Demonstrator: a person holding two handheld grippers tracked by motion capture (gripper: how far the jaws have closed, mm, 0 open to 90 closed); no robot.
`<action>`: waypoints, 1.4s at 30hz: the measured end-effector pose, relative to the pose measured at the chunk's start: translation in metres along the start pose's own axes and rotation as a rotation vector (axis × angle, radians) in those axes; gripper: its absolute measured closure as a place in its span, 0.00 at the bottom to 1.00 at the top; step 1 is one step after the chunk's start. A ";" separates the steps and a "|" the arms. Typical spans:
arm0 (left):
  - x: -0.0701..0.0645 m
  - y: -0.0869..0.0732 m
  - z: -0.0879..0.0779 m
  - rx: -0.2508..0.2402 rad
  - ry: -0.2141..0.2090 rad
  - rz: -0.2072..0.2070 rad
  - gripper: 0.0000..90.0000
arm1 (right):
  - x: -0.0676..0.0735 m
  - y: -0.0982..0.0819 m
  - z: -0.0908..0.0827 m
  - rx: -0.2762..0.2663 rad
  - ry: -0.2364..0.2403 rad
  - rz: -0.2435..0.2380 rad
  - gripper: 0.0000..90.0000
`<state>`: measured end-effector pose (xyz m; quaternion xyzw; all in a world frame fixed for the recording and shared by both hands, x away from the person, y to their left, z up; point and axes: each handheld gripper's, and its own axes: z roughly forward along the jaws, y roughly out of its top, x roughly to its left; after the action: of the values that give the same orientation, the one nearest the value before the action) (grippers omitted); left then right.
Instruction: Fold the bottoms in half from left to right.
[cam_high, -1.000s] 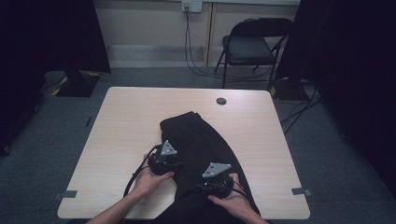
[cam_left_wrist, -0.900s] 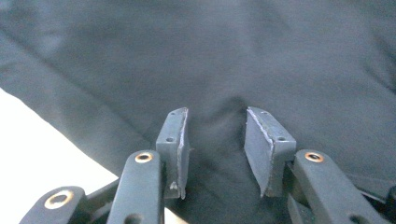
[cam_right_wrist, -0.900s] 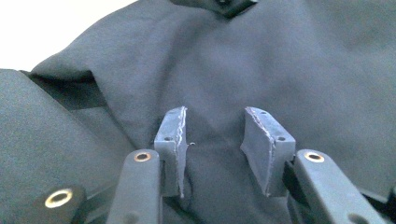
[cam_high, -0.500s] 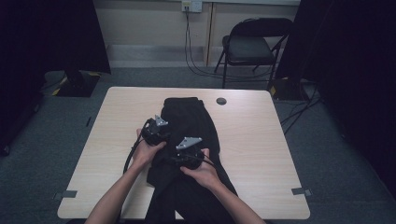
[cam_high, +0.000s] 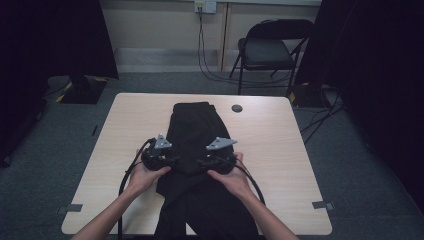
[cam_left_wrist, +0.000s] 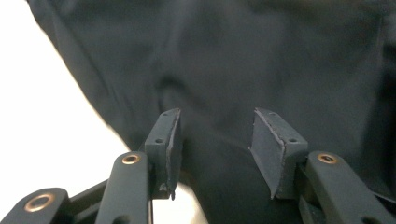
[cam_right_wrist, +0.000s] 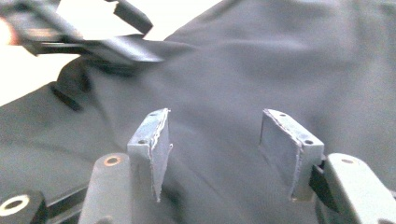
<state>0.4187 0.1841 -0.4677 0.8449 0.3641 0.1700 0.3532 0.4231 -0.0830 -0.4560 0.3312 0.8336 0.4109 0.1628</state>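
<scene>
A black garment (cam_high: 195, 135) lies lengthwise down the middle of the light wooden table (cam_high: 120, 135), its near end hanging over the front edge. My left gripper (cam_high: 174, 161) and right gripper (cam_high: 202, 161) face each other low over the cloth's near half. In the left gripper view the left gripper (cam_left_wrist: 215, 140) has its jaws apart, just opened wider, with dark cloth (cam_left_wrist: 261, 60) rising between the pads, which do not press on it. In the right gripper view the right gripper (cam_right_wrist: 215, 144) has also just opened, with grey-looking cloth (cam_right_wrist: 280, 60) beyond its spread pads. The other gripper (cam_right_wrist: 93, 44) shows farther off there.
A round cable hole (cam_high: 237, 108) sits at the table's far side, right of the garment. A black folding chair (cam_high: 272, 50) stands behind the table. Bare tabletop lies on both sides of the cloth. Cables trail from both grippers toward the front edge.
Both hands went toward the far side over the garment, then drew back toward me and spread apart. The garment's far end now lies farther up the table.
</scene>
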 end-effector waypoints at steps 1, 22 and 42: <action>-0.003 -0.008 -0.002 0.023 -0.005 0.007 0.59 | -0.012 -0.011 -0.009 -0.001 -0.003 0.054 0.46; 0.006 -0.015 0.015 0.058 0.052 -0.015 0.58 | 0.002 -0.043 -0.014 0.051 -0.044 0.023 0.99; -0.028 -0.005 -0.001 -0.067 -0.102 0.066 0.61 | -0.058 -0.029 -0.058 -0.068 -0.136 0.099 1.00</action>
<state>0.3963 0.1667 -0.4717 0.8516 0.3119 0.1504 0.3936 0.4218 -0.1694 -0.4441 0.3933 0.7889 0.4230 0.2096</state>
